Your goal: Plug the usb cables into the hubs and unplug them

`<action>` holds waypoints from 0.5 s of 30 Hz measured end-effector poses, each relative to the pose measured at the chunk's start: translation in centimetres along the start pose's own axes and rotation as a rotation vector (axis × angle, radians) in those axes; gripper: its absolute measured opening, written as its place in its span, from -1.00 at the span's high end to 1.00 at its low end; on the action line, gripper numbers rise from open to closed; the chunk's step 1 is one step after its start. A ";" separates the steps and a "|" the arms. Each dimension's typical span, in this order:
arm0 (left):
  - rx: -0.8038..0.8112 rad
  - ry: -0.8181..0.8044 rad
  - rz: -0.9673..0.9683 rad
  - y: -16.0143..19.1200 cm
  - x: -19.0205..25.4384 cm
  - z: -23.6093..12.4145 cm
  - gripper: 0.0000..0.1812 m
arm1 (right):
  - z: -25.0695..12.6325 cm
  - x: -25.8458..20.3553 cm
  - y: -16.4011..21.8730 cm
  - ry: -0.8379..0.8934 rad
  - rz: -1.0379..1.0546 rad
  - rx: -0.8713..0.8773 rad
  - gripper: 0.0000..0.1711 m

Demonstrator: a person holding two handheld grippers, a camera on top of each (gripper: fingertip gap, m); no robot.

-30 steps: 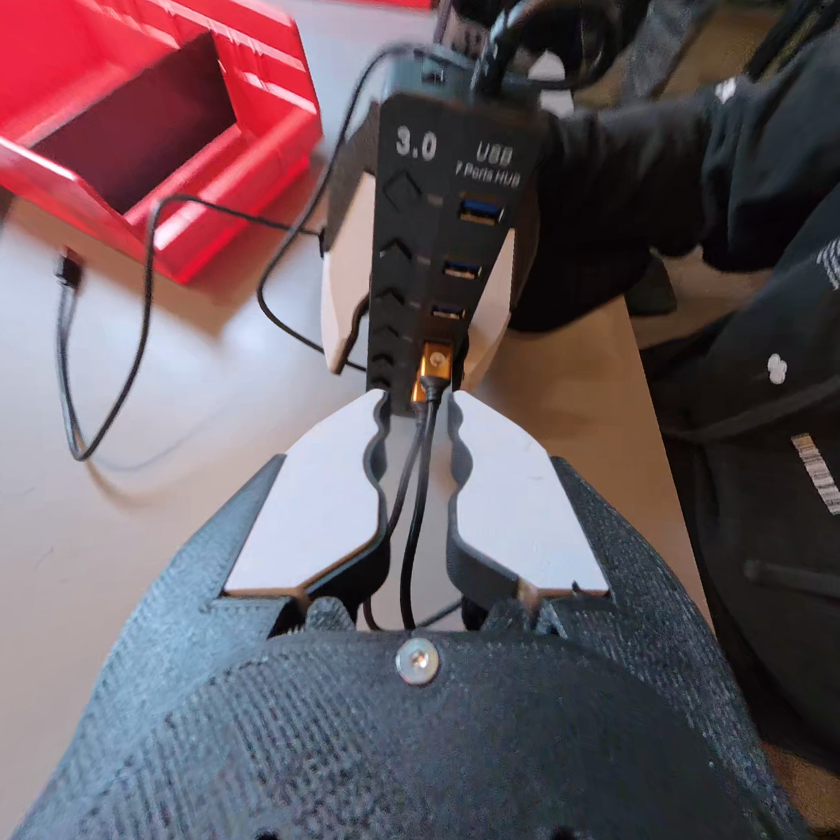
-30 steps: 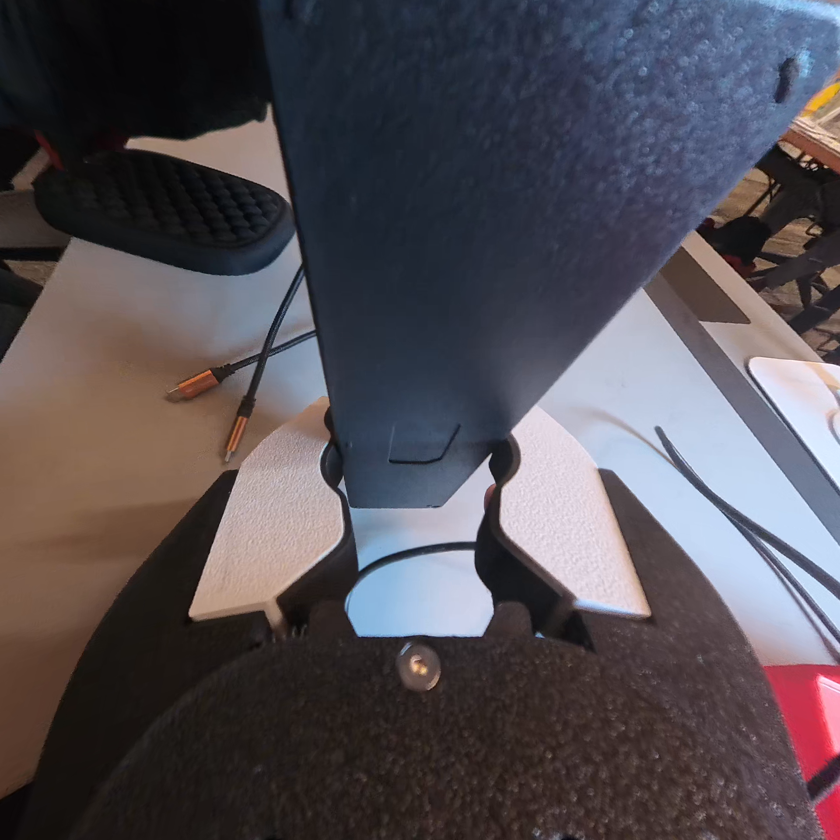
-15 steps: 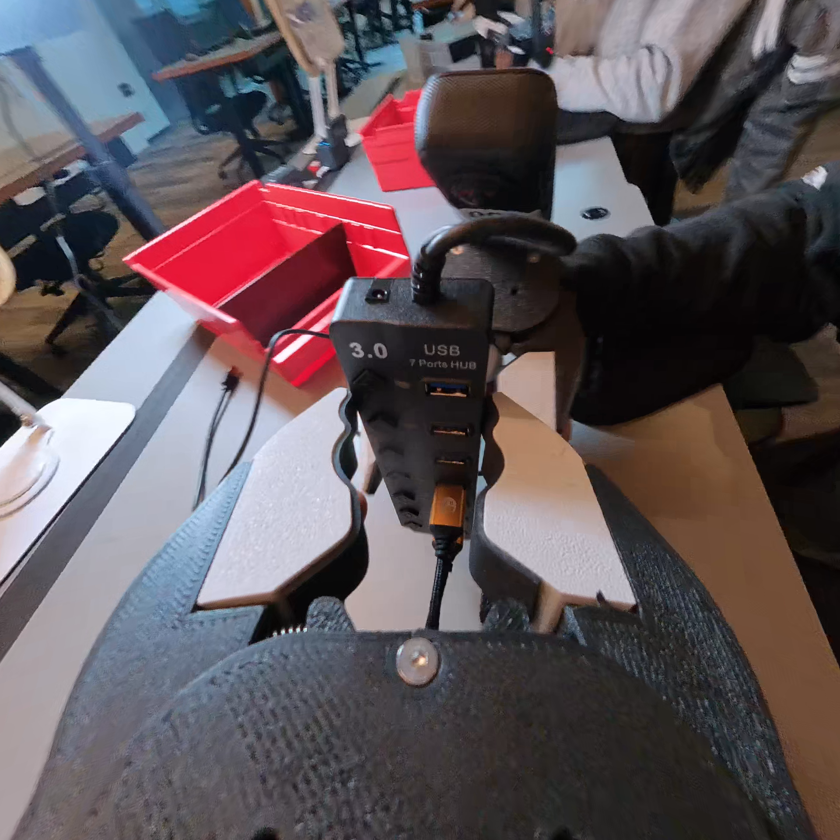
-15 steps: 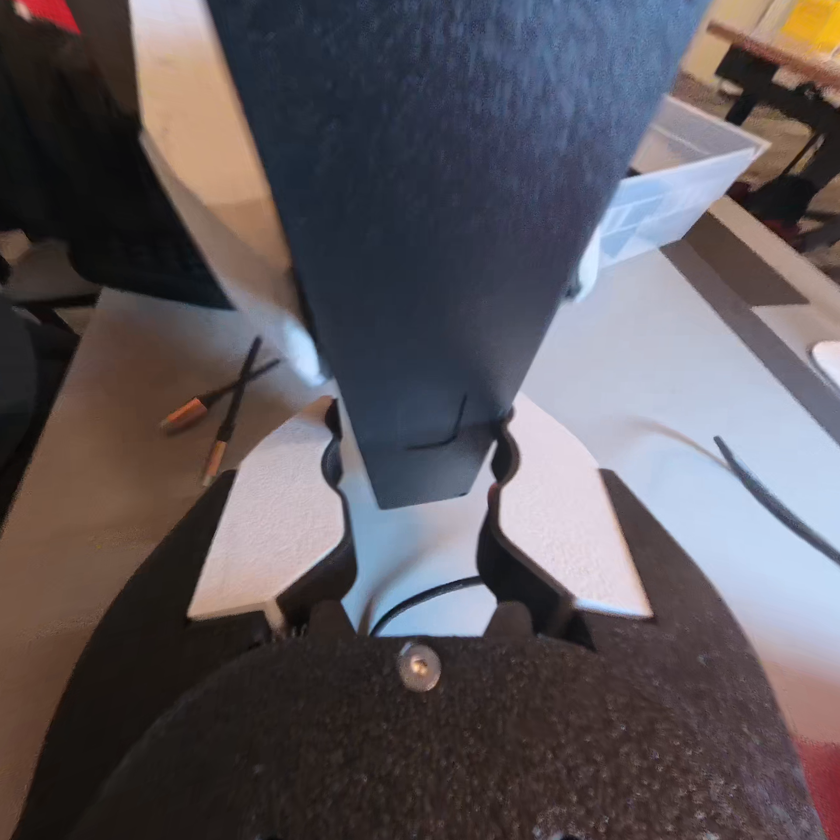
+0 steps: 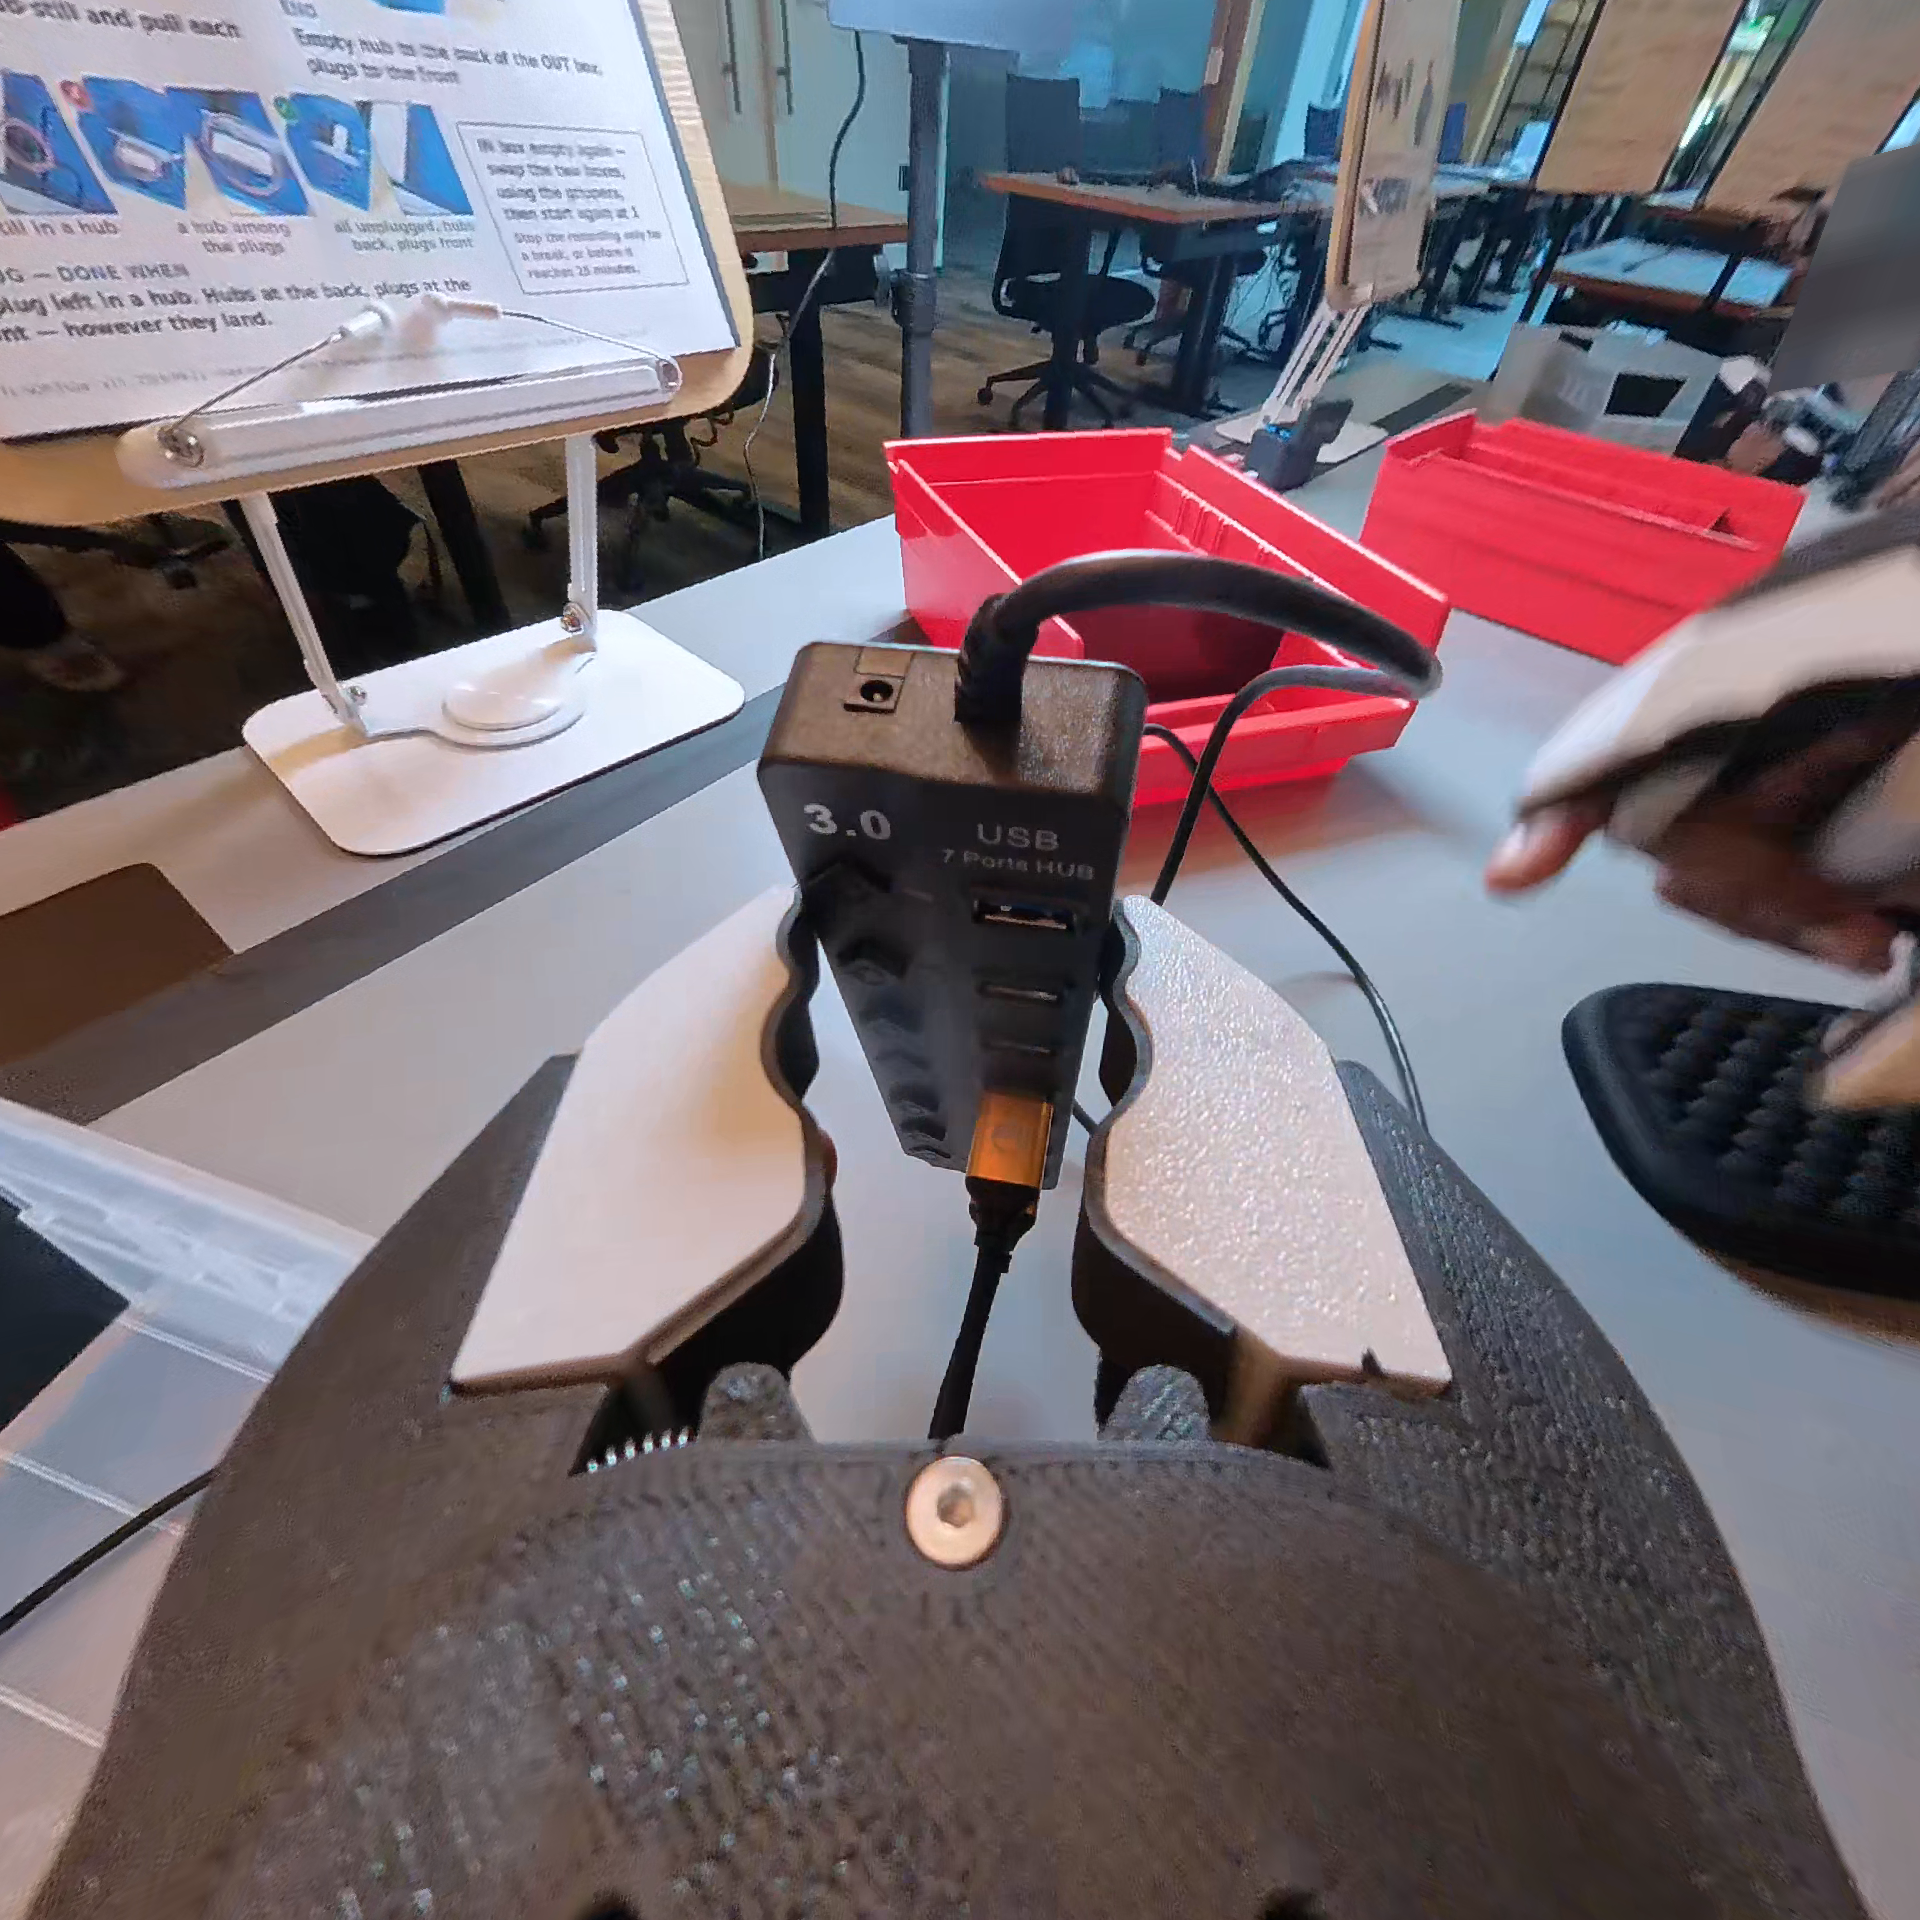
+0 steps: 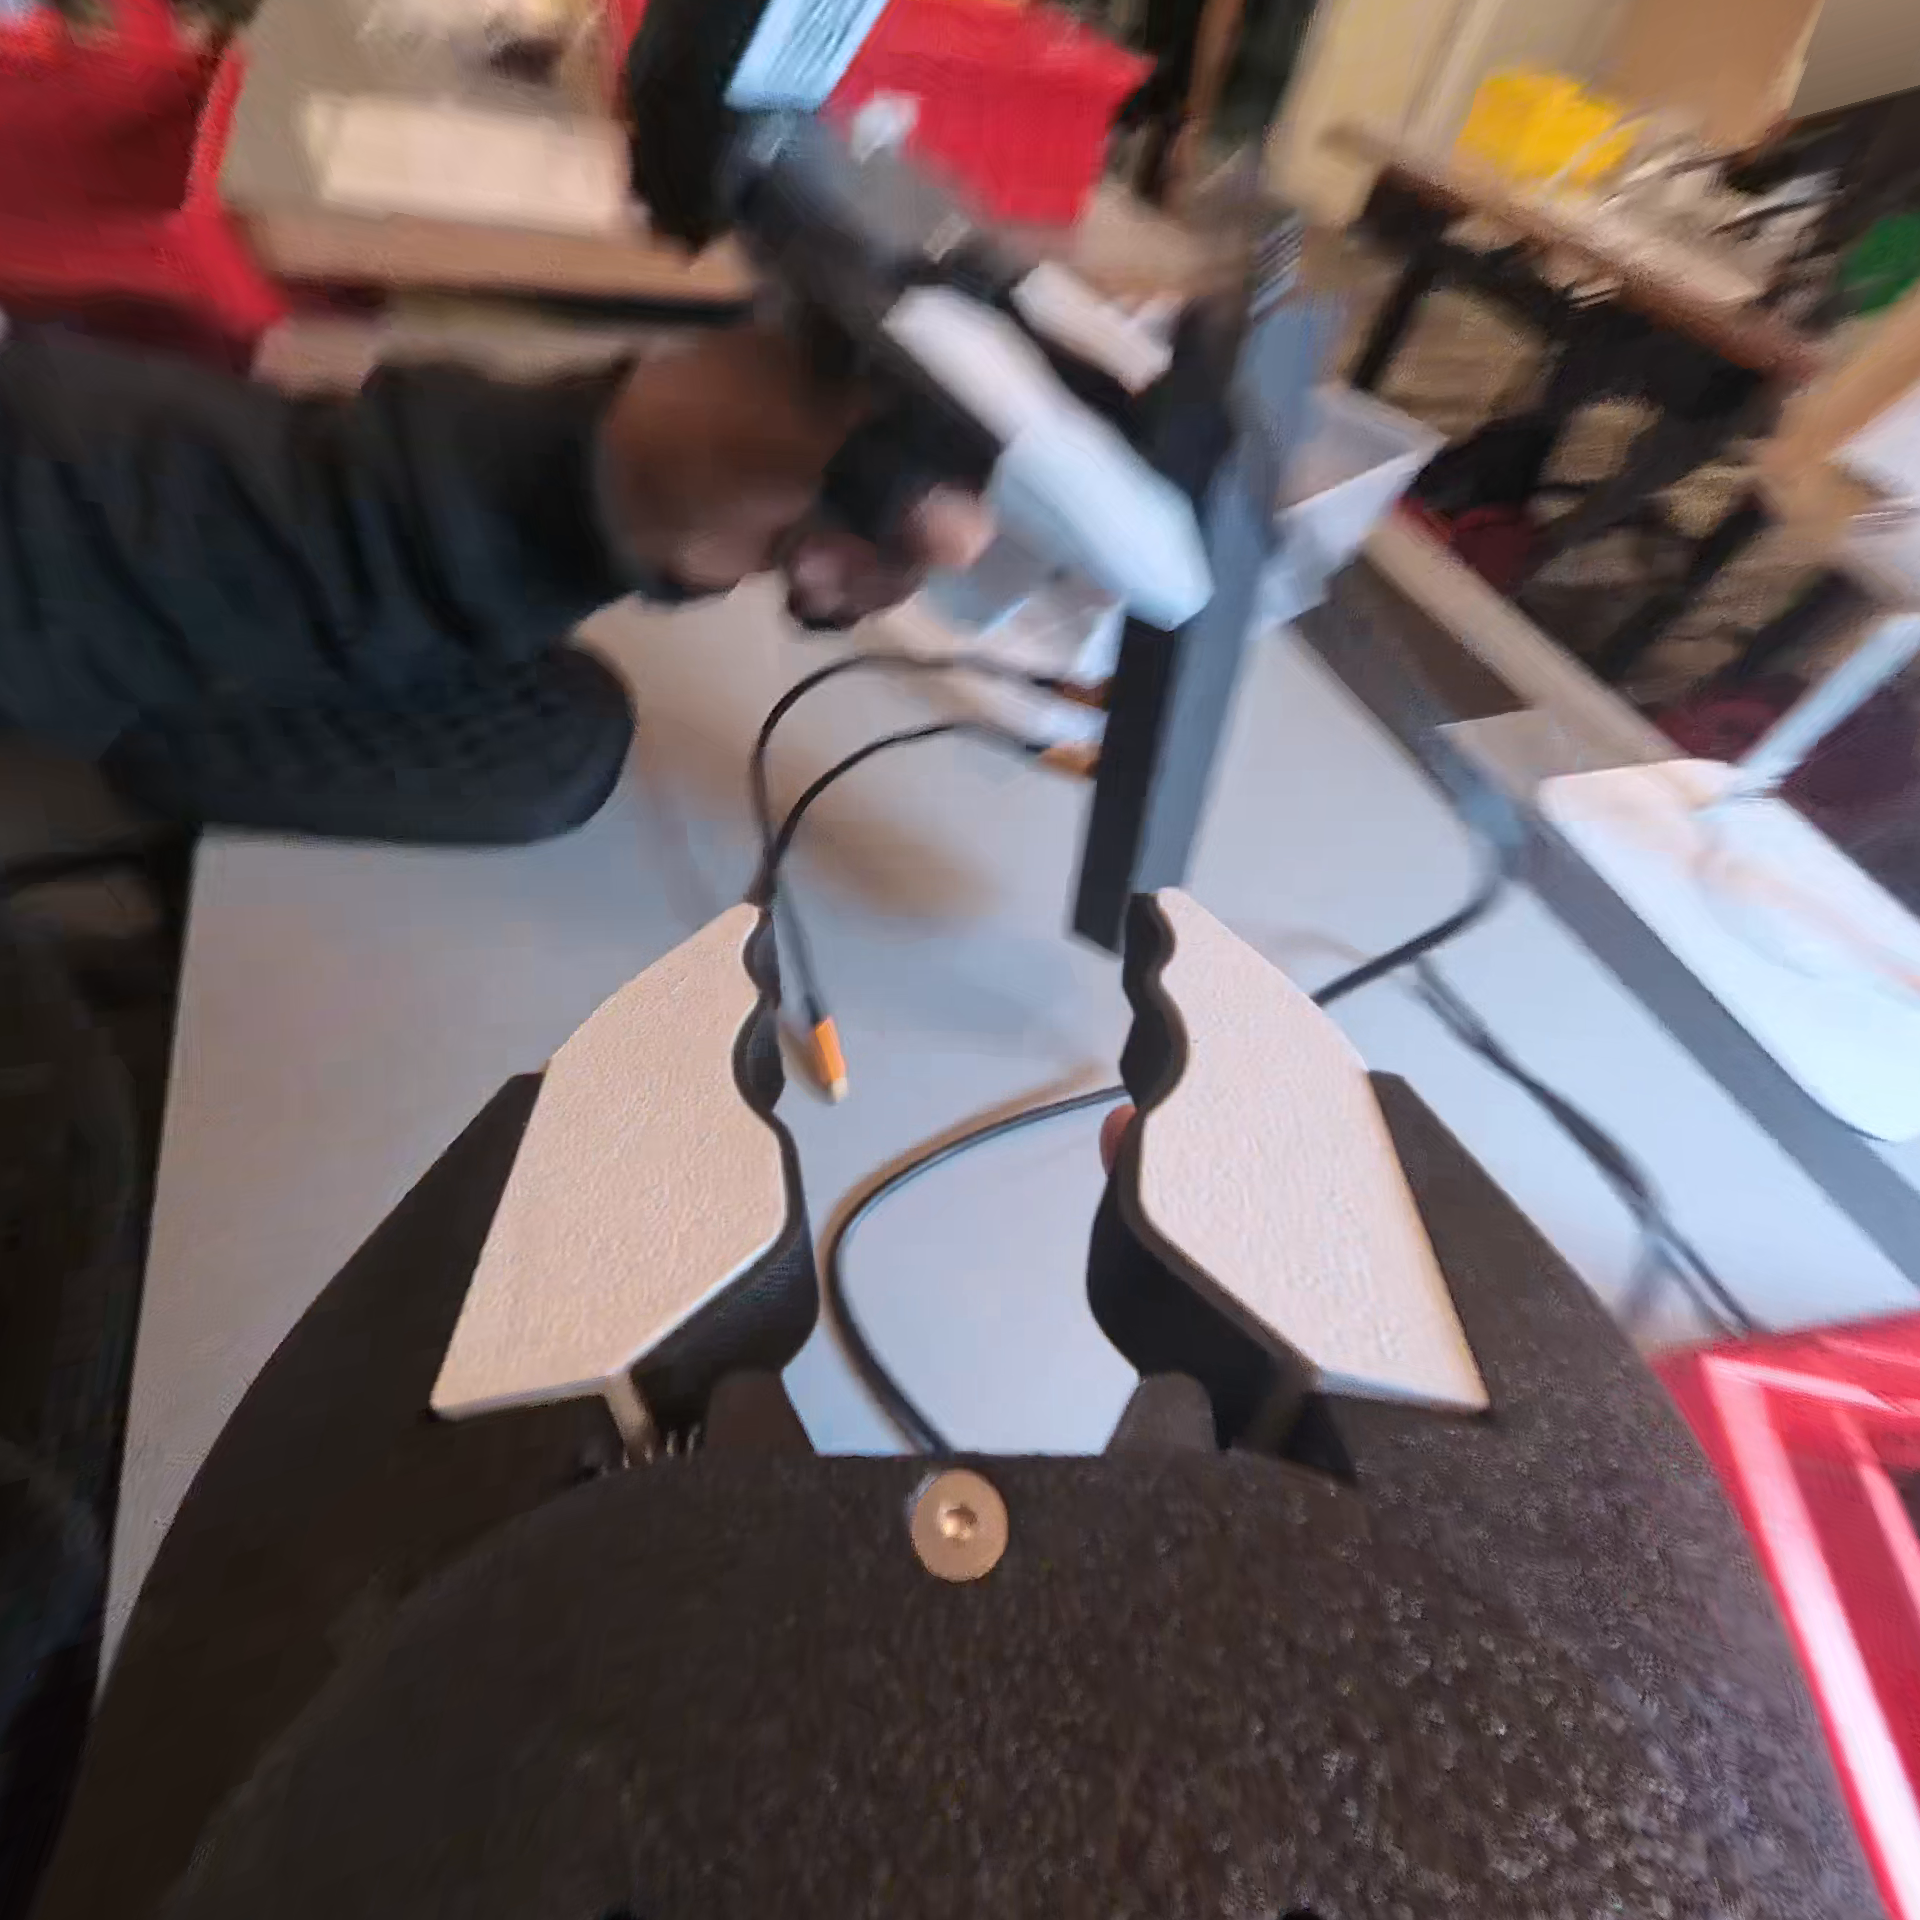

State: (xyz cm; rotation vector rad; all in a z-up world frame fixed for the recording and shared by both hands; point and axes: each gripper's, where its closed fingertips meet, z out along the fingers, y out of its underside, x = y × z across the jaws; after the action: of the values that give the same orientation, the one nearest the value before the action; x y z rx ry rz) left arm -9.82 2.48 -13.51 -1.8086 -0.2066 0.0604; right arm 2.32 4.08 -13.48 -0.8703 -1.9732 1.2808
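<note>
A matte black plastic USB hub [image 5: 951, 914] carries an orange metal plug [image 5: 1006, 1143]. Two bright red plastic bins [image 5: 1164, 582] sit toward the grey tabletop's [image 5: 416, 1039] far edge.

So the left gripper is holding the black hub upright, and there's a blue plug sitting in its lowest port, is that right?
Not quite: the plug is orange, not blue. The left wrist view shows it seated in the lowest visible port of the black hub, with its black cable hanging down. The rest holds: the left gripper has its fingers closed on the sides of the hub, which it holds upright.
</note>
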 end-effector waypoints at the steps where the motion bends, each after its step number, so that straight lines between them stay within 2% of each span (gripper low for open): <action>1: -0.008 -0.007 0.027 0.1 0.5 0.2 0.41 | -0.7 1.4 -1.2 0.076 0.034 0.030 0.27; 4: -0.034 -0.049 0.123 0.4 1.8 0.9 0.41 | -1.6 3.7 -2.7 0.240 0.030 0.009 0.23; 6: -0.046 -0.068 0.182 0.6 2.9 1.3 0.41 | -0.5 3.0 -3.2 0.277 0.022 -0.031 0.16; 10: -0.060 -0.095 0.256 1.1 4.5 1.7 0.41 | 2.1 2.7 -4.1 0.364 -0.012 -0.060 0.25; 12: -0.053 -0.123 0.294 1.1 4.7 1.5 0.41 | 3.1 3.4 -3.7 0.367 0.002 -0.096 0.38; 15: -0.048 -0.168 0.356 1.0 5.1 1.1 0.42 | 4.8 3.2 -2.7 0.306 0.028 -0.159 0.40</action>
State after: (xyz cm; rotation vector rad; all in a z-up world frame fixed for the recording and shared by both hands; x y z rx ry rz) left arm -4.87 4.22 -14.44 -1.8711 -0.0015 0.4633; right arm -3.86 3.33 -12.14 -1.1040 -1.8390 0.9494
